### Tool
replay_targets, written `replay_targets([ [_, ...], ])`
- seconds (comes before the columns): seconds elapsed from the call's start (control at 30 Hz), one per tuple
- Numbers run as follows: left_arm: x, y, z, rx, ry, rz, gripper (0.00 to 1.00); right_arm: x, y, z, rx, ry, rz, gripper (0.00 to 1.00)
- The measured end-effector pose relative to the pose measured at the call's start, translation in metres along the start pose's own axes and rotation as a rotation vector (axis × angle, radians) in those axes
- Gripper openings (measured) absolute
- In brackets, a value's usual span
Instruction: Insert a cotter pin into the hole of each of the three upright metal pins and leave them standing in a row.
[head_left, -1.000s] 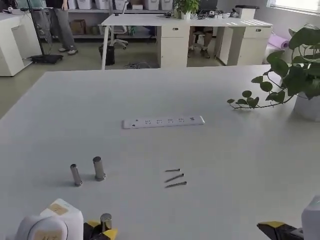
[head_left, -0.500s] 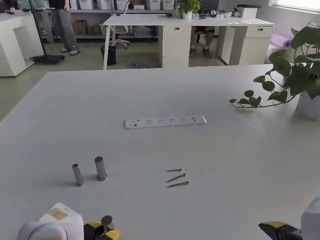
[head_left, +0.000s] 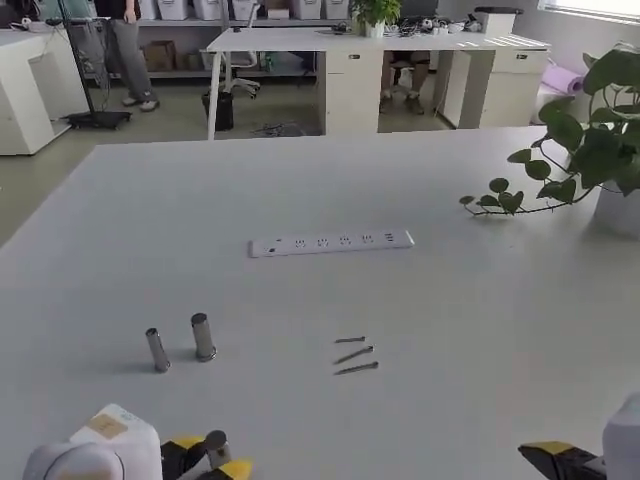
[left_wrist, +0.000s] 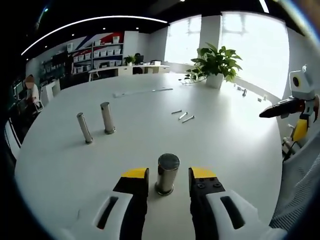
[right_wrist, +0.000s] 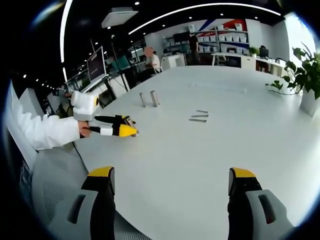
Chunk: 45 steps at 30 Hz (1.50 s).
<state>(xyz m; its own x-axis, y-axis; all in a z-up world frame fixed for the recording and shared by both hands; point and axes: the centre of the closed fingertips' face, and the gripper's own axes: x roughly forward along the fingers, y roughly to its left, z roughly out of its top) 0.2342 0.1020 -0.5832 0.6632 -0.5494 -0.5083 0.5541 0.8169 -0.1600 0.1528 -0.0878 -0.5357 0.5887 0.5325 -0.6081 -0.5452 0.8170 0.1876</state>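
Two slim metal pins (head_left: 157, 350) (head_left: 203, 337) stand upright side by side at the table's left. A third, thicker metal pin (left_wrist: 167, 173) stands on the table between the yellow-tipped jaws of my left gripper (left_wrist: 168, 176), which is open with a narrow gap on each side of it. In the head view that pin (head_left: 215, 444) and the left gripper (head_left: 208, 458) sit at the bottom edge. Three cotter pins (head_left: 353, 355) lie loose in a short stack right of the standing pins. My right gripper (right_wrist: 170, 180) is open wide and holds nothing, low at the right (head_left: 550, 456).
A white power strip (head_left: 330, 243) lies across the middle of the table beyond the pins. A potted plant (head_left: 590, 150) trails leaves over the far right. Desks, shelves and people are in the room behind.
The left gripper's jaws have spread a little apart from the thick pin, which stays upright. The head camera has shifted slightly. The right gripper has not moved.
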Motion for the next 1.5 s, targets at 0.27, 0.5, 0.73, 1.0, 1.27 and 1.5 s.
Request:
replay_targets([
  [0.27,-0.014,0.002,0.003,0.018,0.019,-0.024,0.49,0.0,0.0,-0.001,0.004,0.001,0.0,0.92],
  [0.5,-0.034,-0.003,0.013,0.049,-0.002,-0.055,0.63,-0.001,-0.003,-0.003,0.011,0.004,-0.005,0.92],
  [0.73,-0.051,-0.007,0.011,-0.005,-0.01,-0.091,0.76,-0.001,-0.005,-0.003,0.012,0.004,-0.006,0.92],
  [1.0,-0.067,-0.014,0.002,-0.005,0.023,-0.12,0.89,0.0,-0.004,-0.002,0.005,0.012,-0.003,0.92],
  [1.27,-0.079,-0.017,0.001,-0.04,0.02,-0.135,0.99,0.004,0.0,0.002,-0.013,0.017,0.01,0.92],
  [1.5,-0.086,-0.022,-0.004,-0.065,0.033,-0.138,0.99,0.008,0.004,0.003,-0.032,0.034,0.028,0.91],
])
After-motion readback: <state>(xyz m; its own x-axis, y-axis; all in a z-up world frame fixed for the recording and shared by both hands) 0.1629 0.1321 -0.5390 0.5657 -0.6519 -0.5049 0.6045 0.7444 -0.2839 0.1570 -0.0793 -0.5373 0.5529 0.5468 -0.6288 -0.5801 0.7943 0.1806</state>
